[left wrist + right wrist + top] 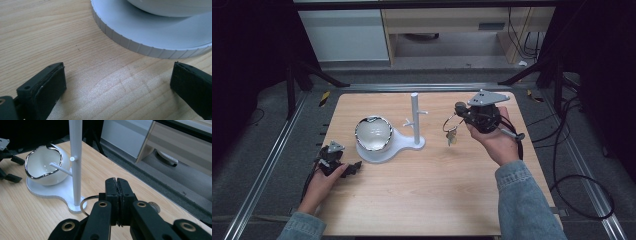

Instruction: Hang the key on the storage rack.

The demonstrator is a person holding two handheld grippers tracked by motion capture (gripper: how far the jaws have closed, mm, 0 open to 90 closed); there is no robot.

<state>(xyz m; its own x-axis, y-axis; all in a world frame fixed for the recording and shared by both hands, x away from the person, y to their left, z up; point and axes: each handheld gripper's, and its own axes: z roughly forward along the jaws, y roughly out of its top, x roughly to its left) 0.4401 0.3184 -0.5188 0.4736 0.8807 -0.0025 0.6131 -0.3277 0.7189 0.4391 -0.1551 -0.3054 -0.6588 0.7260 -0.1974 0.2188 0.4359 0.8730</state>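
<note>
Wooden table (422, 200) across the middle, lit against a dark floor. White stand (404, 145) near its centre: flat base, upright post (415, 117) with short side pegs (60, 168), and a round white bowl (373, 133) with a shiny rim seated on the base's wide end.

Left gripper (353, 166) resting low on the table just beside the base's edge, jaws well apart, nothing between them but bare wood; ribbed base rim (130, 43) just ahead in the left gripper view.

Right gripper (460, 111) raised above the table to the right of the post, jaws pressed together on a key ring (451, 122), keys (452, 136) dangling below it. Ring loop (88, 203) sticking out on the post side of the clamped jaws in the right gripper view.

Probably a hanging job: ring to go over a peg. Post upright, pegs jutting sideways, ring to their right and roughly level with them. Right hand (497, 142) much the nearer; left well apart, beyond the bowl.
</note>
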